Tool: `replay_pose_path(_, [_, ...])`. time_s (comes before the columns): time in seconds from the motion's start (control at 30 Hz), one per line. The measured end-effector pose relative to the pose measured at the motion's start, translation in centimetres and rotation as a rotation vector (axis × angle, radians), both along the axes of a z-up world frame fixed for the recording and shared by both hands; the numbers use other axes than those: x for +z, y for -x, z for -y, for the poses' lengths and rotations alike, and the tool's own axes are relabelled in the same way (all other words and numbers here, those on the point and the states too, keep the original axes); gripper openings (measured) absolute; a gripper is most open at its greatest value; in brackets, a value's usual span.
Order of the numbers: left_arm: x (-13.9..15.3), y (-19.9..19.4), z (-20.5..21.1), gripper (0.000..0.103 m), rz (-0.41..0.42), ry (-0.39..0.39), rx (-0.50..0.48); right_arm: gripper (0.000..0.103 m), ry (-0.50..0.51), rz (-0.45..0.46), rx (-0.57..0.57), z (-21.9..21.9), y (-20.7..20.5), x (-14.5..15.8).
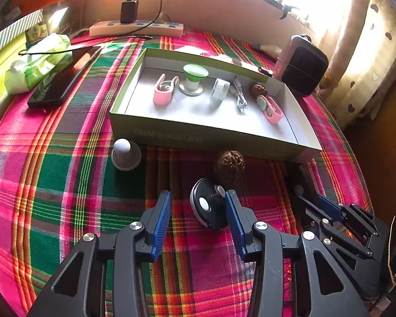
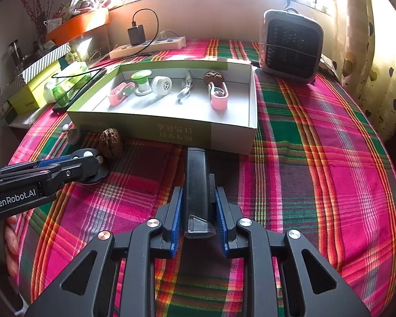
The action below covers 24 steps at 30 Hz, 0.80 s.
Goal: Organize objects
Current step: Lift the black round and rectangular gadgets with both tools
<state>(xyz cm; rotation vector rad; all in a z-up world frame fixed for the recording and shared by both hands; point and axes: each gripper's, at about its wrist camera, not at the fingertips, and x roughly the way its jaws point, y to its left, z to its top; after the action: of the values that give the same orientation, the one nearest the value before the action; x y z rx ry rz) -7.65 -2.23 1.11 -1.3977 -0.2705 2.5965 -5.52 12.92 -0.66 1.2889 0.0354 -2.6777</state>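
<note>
My left gripper (image 1: 198, 198) stands open over the plaid cloth. A black round disc with a white button (image 1: 208, 208) lies between its blue pads, against the right one and apart from the left. In the right wrist view, my right gripper (image 2: 199, 190) is shut on a long black bar with a clear end cap (image 2: 198, 185), just in front of the box. A walnut (image 1: 229, 166) and a white-tipped grey cone (image 1: 125, 154) sit before the shallow open box (image 1: 198, 134). The box holds two pink clips, a green knob, a white round part, a cable and another walnut.
A phone (image 1: 60, 84), a green tissue pack (image 1: 39, 63) and a power strip with a charger (image 1: 134, 27) lie to the left and behind the box. A small black heater (image 2: 290, 45) stands at the back right. A hand (image 2: 12, 237) shows at the table's left edge.
</note>
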Motion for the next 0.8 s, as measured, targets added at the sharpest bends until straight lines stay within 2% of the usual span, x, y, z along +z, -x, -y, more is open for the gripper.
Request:
replay_pose_path(0.13, [0.0, -0.17, -0.17, 0.039, -0.014, 0.02, -0.003, 0.025, -0.002, -0.001, 0.0, 0.03, -0.01, -0.01])
replay_pose_path(0.43, [-0.06, -0.24, -0.41, 0.026, -0.021, 0.0, -0.027, 0.025, -0.006, -0.002, -0.001, 0.11, -0.02, -0.03])
replay_pose_path(0.8, [0.08, -0.31, -0.81, 0.026, -0.035, 0.028, -0.034, 0.025, -0.007, -0.002, -0.002, 0.19, -0.05, -0.01])
